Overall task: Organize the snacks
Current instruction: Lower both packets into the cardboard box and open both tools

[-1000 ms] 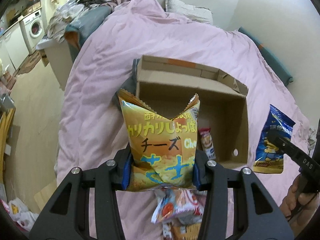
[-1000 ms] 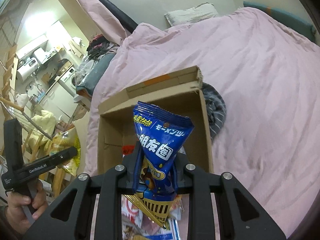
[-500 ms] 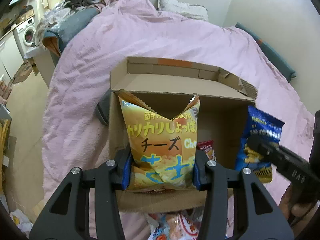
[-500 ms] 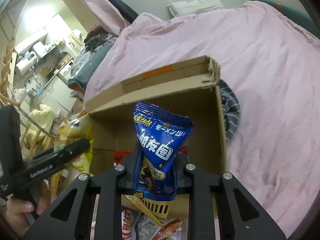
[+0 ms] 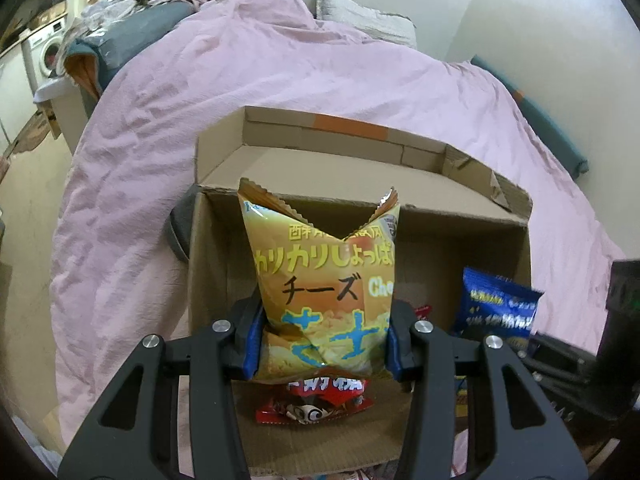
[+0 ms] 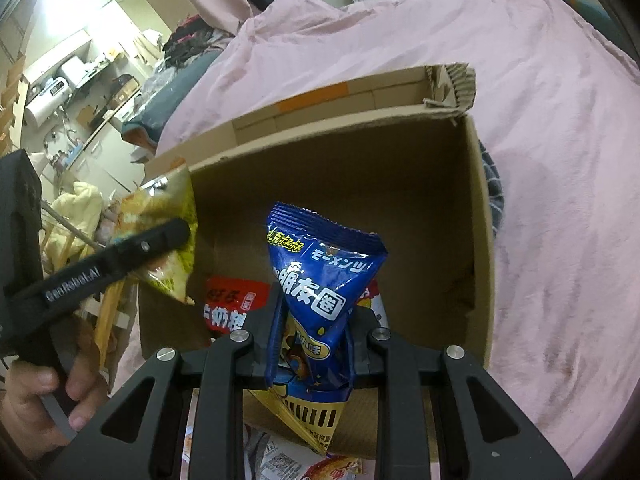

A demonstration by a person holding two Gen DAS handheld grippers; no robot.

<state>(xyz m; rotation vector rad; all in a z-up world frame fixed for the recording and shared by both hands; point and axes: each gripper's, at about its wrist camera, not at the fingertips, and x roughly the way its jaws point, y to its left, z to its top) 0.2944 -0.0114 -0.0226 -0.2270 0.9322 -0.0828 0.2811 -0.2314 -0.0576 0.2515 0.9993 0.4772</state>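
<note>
Left wrist view: left gripper (image 5: 322, 344) clenched on yellow chip bag (image 5: 324, 280), held upright over open cardboard box (image 5: 472, 200) on pink blanket (image 5: 160, 120). Red snack pack (image 5: 316, 404) lies on box floor below.

Right wrist view: right gripper (image 6: 310, 344) clenched on blue snack bag (image 6: 320, 280), held over same box.

Yellow snack bag (image 5: 324, 280), blue snack bag (image 6: 320, 292), brown cardboard box (image 5: 440, 216), pink duvet (image 5: 160, 128).
</note>
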